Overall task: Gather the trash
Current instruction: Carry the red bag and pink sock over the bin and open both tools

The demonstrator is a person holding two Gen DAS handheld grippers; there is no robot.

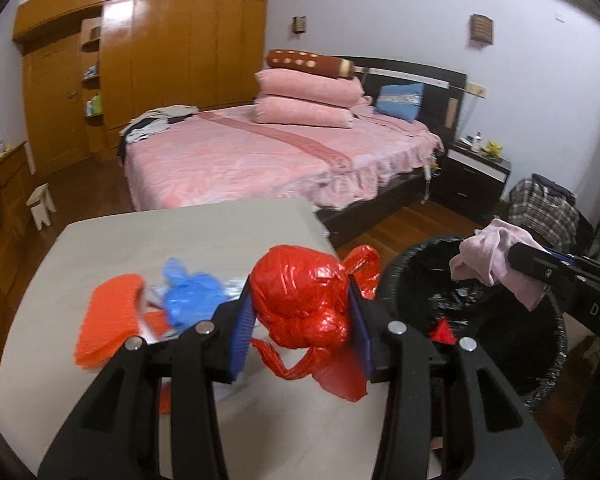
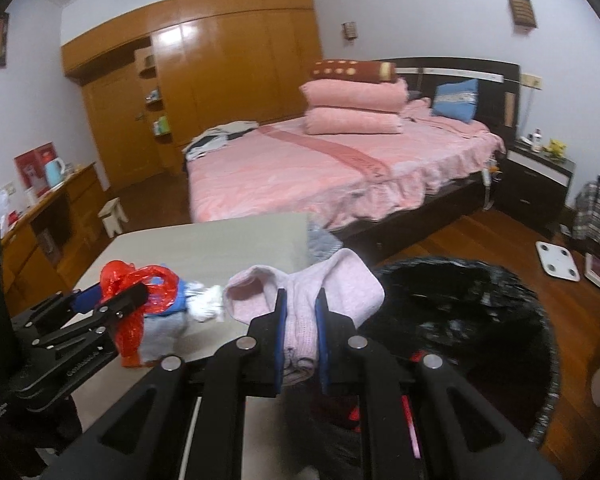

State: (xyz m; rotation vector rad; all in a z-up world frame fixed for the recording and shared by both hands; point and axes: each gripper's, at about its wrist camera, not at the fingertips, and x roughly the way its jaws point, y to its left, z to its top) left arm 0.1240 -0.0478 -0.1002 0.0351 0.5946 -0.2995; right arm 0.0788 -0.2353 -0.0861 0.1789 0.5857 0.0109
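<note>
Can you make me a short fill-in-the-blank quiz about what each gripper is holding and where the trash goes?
1. The left gripper is shut on a crumpled bag whose colour is ____.
2. The right gripper is shut on a pale pink ____.
3. The bin beside the table is lined with a bag coloured ____.
4. On the table, next to the orange piece, lies a crumpled glove coloured ____.

Missing words: red; cloth; black; blue

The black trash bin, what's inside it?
The black trash bin has a shiny black liner, and something small and red lies in it. The pink cloth in the right gripper hangs over the rim, hiding part of the inside; the bottom is too dark to see.
</note>
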